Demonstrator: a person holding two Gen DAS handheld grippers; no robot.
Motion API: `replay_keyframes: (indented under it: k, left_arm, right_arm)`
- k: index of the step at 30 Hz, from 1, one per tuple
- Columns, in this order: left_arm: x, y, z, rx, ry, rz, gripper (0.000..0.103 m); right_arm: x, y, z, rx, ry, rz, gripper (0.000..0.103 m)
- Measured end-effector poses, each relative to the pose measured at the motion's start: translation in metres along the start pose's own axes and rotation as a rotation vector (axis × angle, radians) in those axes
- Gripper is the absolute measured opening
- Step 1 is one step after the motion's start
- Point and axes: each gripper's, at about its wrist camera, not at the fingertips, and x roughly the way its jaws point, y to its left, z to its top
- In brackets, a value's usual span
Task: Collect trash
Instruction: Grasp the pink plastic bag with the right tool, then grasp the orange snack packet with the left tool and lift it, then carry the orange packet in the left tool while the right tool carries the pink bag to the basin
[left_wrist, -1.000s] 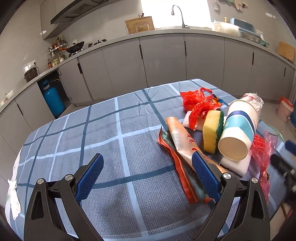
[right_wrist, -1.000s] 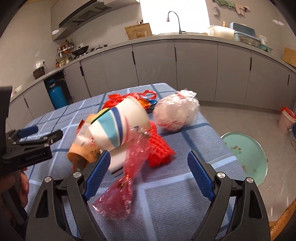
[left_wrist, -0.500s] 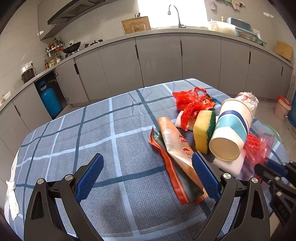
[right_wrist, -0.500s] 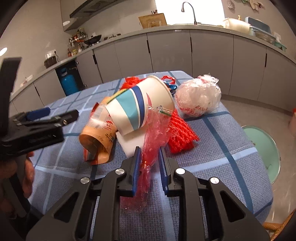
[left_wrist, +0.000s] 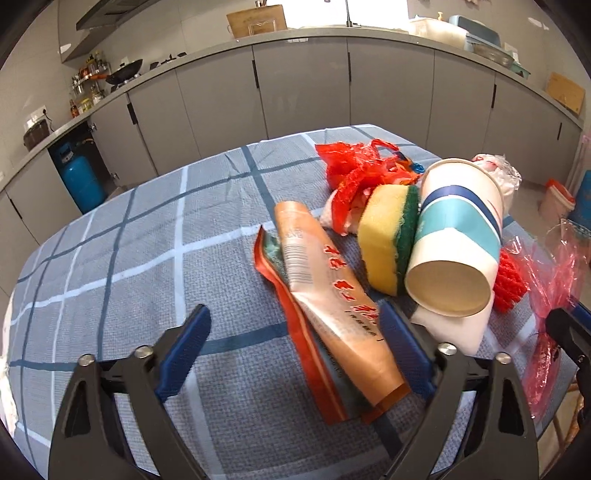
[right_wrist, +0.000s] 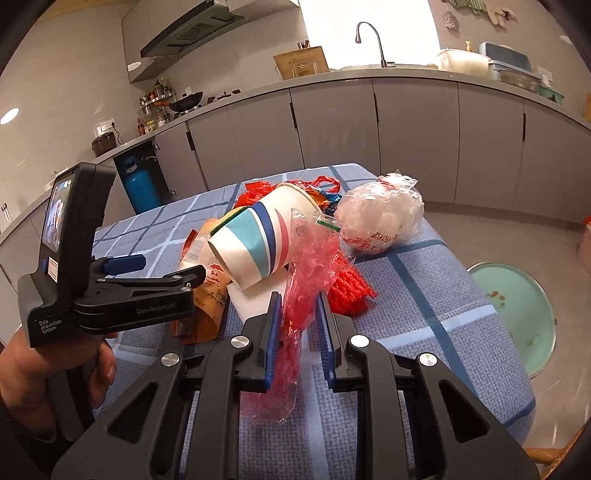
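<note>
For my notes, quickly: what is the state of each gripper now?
Left gripper: open, jaws closing around the orange tube.
Right gripper: shut on the crumpled red plastic bag.

A blue-grey tablecloth (left_wrist: 122, 258) is seen, checked with dark blue and white lines. A paper cup (left_wrist: 458, 236) is shown in white, banded with navy and teal. The sponge (left_wrist: 388, 240) is yellow, backed in dark green. The tube (left_wrist: 332, 295) is coloured peach-orange, lettered in red. Translucent red is displayed by the plastic wrapper (right_wrist: 306, 280), bright red by the netting (right_wrist: 349, 291). Black frames and blue pads are carried by the right gripper (right_wrist: 297, 328).
</note>
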Motion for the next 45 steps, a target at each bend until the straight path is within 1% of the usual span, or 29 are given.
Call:
replay_keyframes:
  k: [2, 3, 5, 6, 7, 8, 10, 13, 14, 18, 22, 25, 29, 30, 33, 38, 45]
  left_arm:
    - [0.002, -0.001, -0.001, -0.002, 0.016, -0.026, 0.062]
    - [0.003, -0.002, -0.002, -0.007, 0.027, -0.048, 0.056]
    - [0.003, -0.002, -0.004, -0.029, 0.036, -0.089, 0.038]
    - [0.002, -0.003, -0.005, -0.026, 0.031, -0.082, 0.035]
    - [0.0, -0.003, -0.006, -0.02, 0.023, -0.074, 0.027]
    - [-0.004, -0.001, -0.006, -0.028, 0.016, -0.083, 0.02]
    - [-0.009, 0.004, -0.006, -0.041, 0.009, -0.094, 0.016]
    - [-0.018, 0.009, -0.007, -0.03, -0.006, -0.087, 0.014]
    - [-0.02, 0.011, -0.007, -0.031, -0.01, -0.086, 0.008]
    - [-0.036, 0.017, -0.006, -0.013, -0.048, -0.045, 0.007]
    - [-0.044, 0.024, -0.007, -0.011, -0.056, -0.038, 0.007]
    - [-0.051, 0.029, -0.006, -0.016, -0.075, -0.016, 0.007]
    - [-0.069, 0.033, 0.002, -0.02, -0.135, 0.014, 0.007]
    - [-0.076, 0.034, 0.006, -0.019, -0.162, 0.024, 0.007]
    - [-0.091, 0.032, 0.012, -0.019, -0.208, 0.036, 0.007]
    - [-0.109, 0.019, 0.026, 0.008, -0.283, 0.036, 0.007]
    - [-0.119, -0.012, 0.045, 0.054, -0.333, -0.022, 0.007]
  right_arm:
    - [0.0, -0.001, -0.001, -0.001, 0.001, -0.004, 0.021]
    - [0.001, -0.002, -0.001, 0.002, 0.002, -0.005, 0.021]
    - [0.001, -0.003, -0.003, 0.005, 0.002, -0.007, 0.021]
    - [0.001, -0.004, -0.003, 0.007, 0.001, -0.008, 0.021]
    - [0.0, -0.004, -0.003, 0.008, 0.001, -0.008, 0.021]
    - [0.0, -0.005, -0.003, 0.008, 0.0, -0.008, 0.021]
    - [-0.002, -0.005, -0.003, 0.008, -0.006, -0.007, 0.021]
    - [-0.004, -0.003, -0.003, 0.004, -0.015, -0.003, 0.021]
    - [-0.006, -0.002, -0.002, 0.001, -0.02, -0.003, 0.021]
    - [-0.014, 0.001, -0.002, -0.006, -0.039, 0.0, 0.021]
    - [-0.017, 0.002, -0.002, -0.005, -0.046, 0.002, 0.021]
    - [-0.022, 0.002, 0.0, -0.008, -0.06, -0.001, 0.021]
    - [-0.03, -0.001, 0.003, -0.009, -0.085, -0.017, 0.021]
    - [-0.033, -0.001, 0.003, -0.008, -0.089, -0.019, 0.021]
    - [-0.037, -0.005, 0.005, -0.003, -0.101, -0.032, 0.021]
    - [-0.042, -0.016, 0.011, 0.008, -0.119, -0.065, 0.021]
    - [-0.049, -0.04, 0.018, 0.038, -0.144, -0.119, 0.021]
